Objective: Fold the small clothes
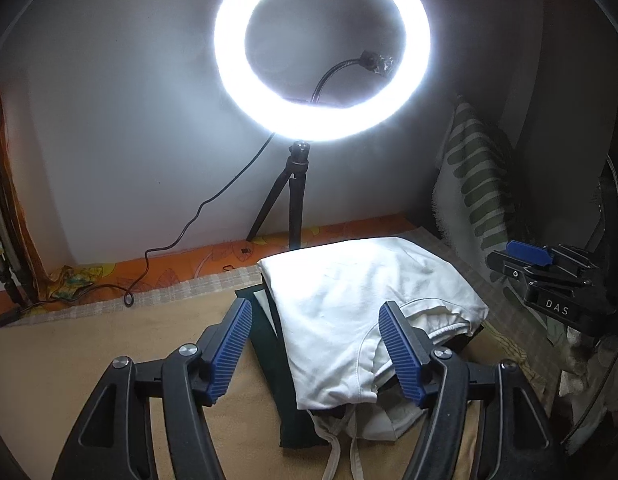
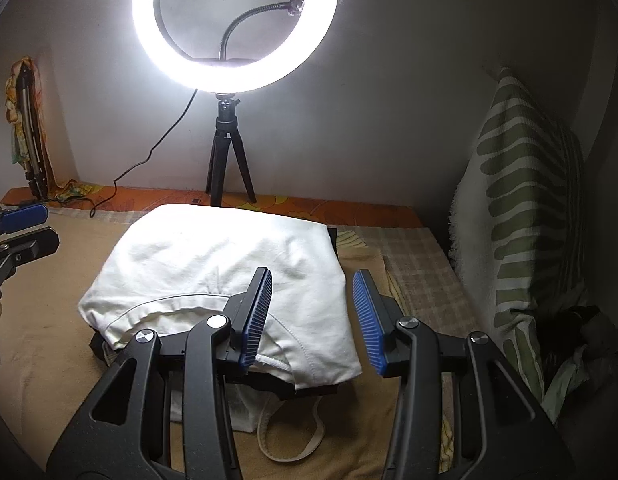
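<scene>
Because the white garment [image 1: 361,304] is thin, limp cotton, it looks light and floppy, best pinched at a hemmed edge. From the left wrist view it lies folded on the bed [image 1: 89,360], between the left gripper [image 1: 315,350]'s spread, empty fingers. From the right wrist view, the right gripper [image 2: 313,320] hovers half-spread over its near corner, gripping nothing; straps trail out.

One folded white garment [image 2: 225,264] lies on one dark board [image 1: 265,344] (only its edges show). Behind stand one lit ring light [image 2: 237,24] on one small tripod [image 2: 229,164], with one cable [image 1: 181,236] trailing away. One green-striped pillow [image 2: 521,208] leans upright. Two tools: left tool [image 1: 316,348], right tool [image 2: 313,320].
</scene>
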Action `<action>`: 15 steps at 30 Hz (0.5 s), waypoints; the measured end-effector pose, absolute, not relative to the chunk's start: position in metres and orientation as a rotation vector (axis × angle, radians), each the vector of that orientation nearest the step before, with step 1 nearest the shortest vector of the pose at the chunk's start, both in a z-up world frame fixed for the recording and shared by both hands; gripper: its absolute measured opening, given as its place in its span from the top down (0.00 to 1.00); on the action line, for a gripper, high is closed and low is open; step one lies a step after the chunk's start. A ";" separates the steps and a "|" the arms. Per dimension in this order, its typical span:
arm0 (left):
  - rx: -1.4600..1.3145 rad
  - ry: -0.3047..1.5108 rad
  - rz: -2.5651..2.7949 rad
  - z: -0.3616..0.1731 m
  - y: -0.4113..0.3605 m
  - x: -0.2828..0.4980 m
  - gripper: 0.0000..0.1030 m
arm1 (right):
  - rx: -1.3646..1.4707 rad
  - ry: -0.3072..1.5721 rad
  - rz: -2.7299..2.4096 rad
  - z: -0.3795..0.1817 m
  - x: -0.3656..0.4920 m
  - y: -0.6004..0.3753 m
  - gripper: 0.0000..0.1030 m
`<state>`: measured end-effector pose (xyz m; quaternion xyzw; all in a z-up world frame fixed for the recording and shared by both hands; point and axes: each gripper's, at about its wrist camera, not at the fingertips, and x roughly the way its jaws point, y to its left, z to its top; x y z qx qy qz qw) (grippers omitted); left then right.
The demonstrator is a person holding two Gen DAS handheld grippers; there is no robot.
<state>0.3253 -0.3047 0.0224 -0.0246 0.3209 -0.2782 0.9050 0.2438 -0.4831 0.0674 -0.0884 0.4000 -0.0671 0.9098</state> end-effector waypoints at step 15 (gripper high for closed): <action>0.044 0.561 -0.571 0.061 -0.259 0.231 0.08 | -0.167 0.725 -0.147 0.114 0.159 -0.437 0.30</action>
